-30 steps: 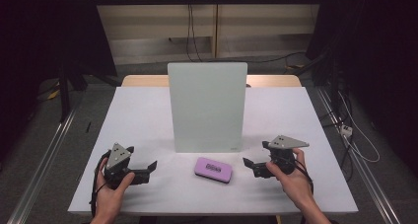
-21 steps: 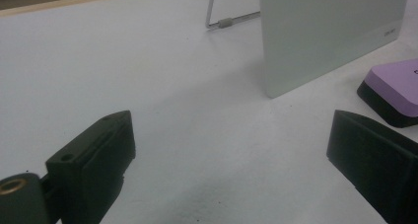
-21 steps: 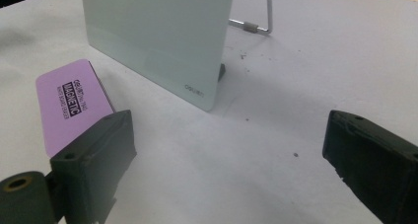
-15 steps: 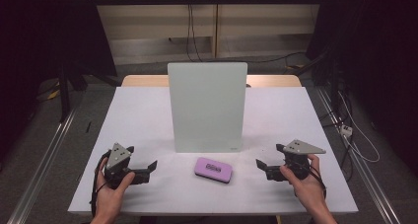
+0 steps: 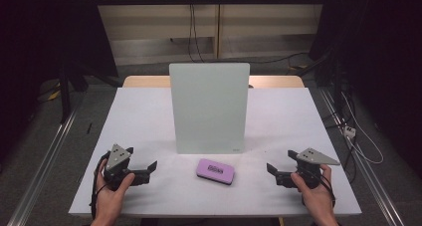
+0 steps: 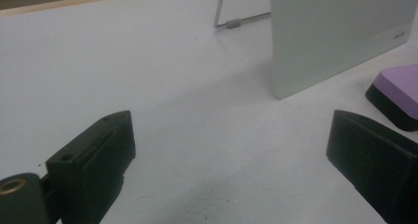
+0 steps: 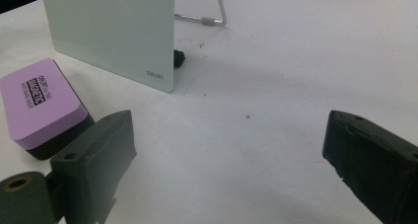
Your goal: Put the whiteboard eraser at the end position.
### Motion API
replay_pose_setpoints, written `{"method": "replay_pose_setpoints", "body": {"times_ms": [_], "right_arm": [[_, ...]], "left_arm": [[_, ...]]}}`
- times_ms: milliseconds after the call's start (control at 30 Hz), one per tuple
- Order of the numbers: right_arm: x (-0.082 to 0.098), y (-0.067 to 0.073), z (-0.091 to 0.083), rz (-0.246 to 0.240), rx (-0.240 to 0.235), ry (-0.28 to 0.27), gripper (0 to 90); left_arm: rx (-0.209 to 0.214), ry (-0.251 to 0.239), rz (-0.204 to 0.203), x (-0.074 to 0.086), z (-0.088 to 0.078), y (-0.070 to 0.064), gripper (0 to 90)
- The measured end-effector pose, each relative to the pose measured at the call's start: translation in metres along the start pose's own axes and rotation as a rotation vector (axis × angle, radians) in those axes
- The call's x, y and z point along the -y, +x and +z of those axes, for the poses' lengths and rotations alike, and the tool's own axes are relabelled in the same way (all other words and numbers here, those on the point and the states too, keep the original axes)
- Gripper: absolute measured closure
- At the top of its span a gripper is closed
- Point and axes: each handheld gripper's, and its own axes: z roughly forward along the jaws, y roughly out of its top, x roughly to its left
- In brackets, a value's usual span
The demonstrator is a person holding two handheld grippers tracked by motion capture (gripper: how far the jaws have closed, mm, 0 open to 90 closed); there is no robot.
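Observation:
A pale green-white board (image 5: 209, 106) stands upright on a wire stand at the middle of the white table (image 5: 144, 111). A purple eraser with a black base (image 5: 215, 171) lies flat just in front of it. My left gripper (image 5: 142, 158) rests near the front left, open and empty, pointing toward the eraser. In the left gripper view the eraser (image 6: 399, 93) lies to the right beyond the jaws, beside the board (image 6: 340, 31). My right gripper (image 5: 281, 162) is at the front right, open and empty. Its view has the eraser (image 7: 42, 100) at the left and the board (image 7: 108, 29) behind it.
The board's wire stand (image 7: 207, 19) reaches back behind it on the table. A wooden strip (image 5: 149, 81) runs along the table's far edge. Metal rails and cables lie on the floor at both sides.
My right gripper has moved to the right and nearer the front edge, away from the eraser. The left gripper, the eraser and the board have stayed put.

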Motion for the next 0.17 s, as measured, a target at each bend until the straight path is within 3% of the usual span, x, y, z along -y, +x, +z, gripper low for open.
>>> {"method": "replay_pose_setpoints", "body": {"times_ms": [167], "right_arm": [[0.0013,-0.0019,-0.0007,0.004,-0.009,0.001,5.7]], "left_arm": [[-0.002,0.011,-0.002,0.0005,0.0012,-0.0002,4.6]]}}
